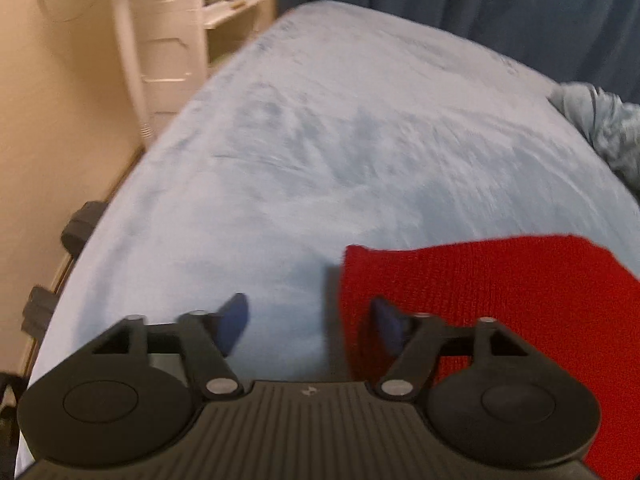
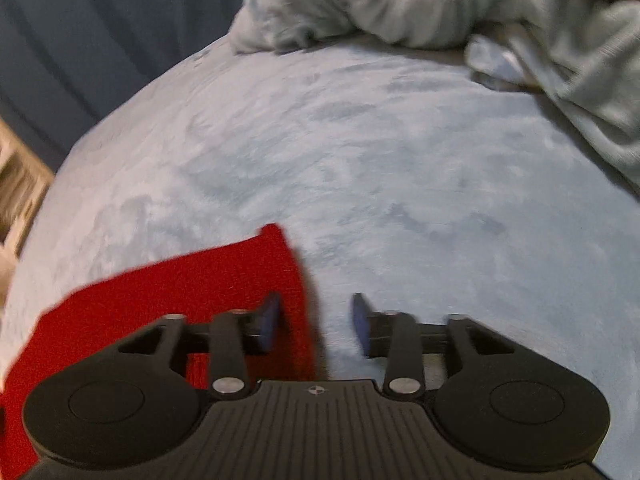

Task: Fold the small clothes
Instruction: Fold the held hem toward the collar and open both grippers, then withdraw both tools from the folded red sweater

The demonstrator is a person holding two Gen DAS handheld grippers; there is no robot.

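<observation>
Left wrist view shows our left gripper spread over the red knit garment's edge on the pale blue bed, while our right gripper stands spread at its other edge, gripping nothing.

A bed carries everything here, covered in a pale blue plush fleece whose nap shows brushed streaks and darker patches. 1 red knitted cloth lies flat on it near the front edge, its straight side and 1 corner turned toward the middle of the bed. At the far right side a rumpled pale grey-blue blanket is heaped on the same cover, well apart from the red cloth, with bare fleece between them.
</observation>
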